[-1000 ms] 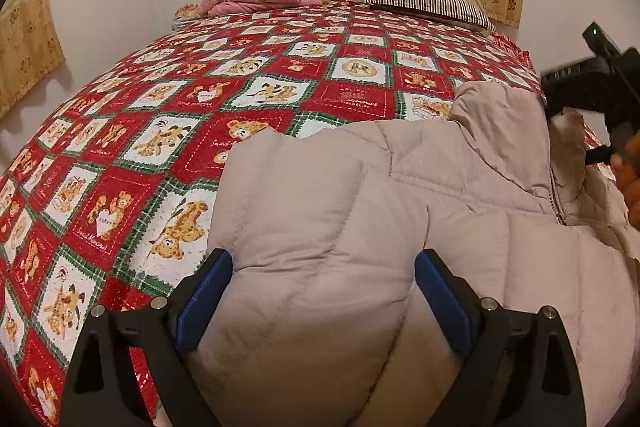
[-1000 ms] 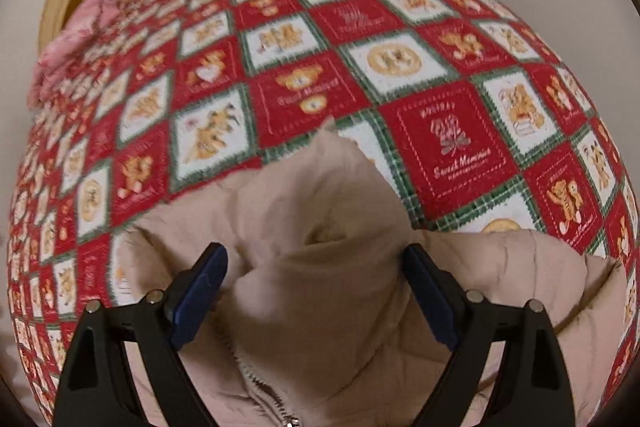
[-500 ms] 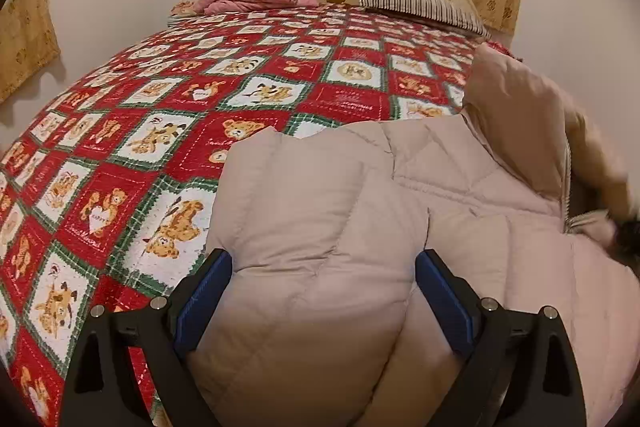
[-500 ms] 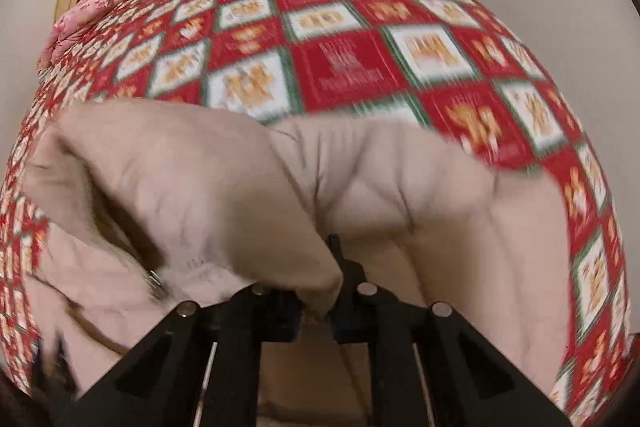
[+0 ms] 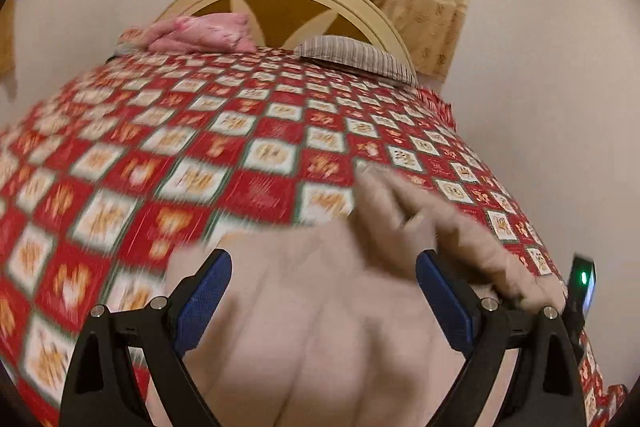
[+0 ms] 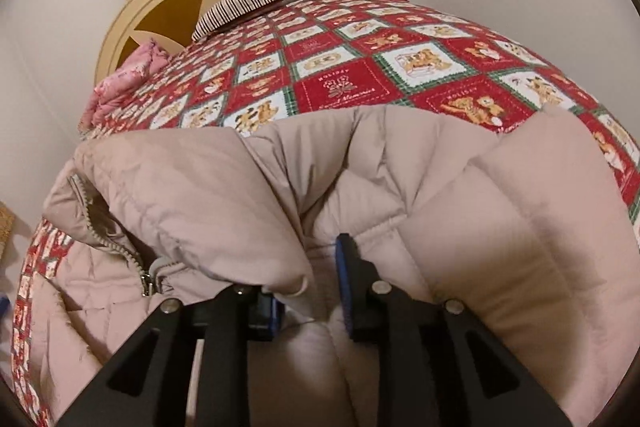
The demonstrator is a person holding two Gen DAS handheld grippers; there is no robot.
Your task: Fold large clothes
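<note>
1. The left gripper (image 5: 323,301), blue-padded fingers spread wide, hovers over the puffy beige quilted jacket (image 5: 320,327), gripping nothing.
2. The jacket lies on the red teddy-bear patchwork bedspread (image 6: 340,91).
3. The right gripper (image 6: 310,281) is narrowed, pinching a fold of the jacket beside its zipper (image 6: 146,279).

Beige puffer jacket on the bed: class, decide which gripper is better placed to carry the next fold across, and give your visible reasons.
Right. The right gripper is closed on a fold of the beige puffer jacket near its zipper. The left gripper is open, holding nothing.
</note>
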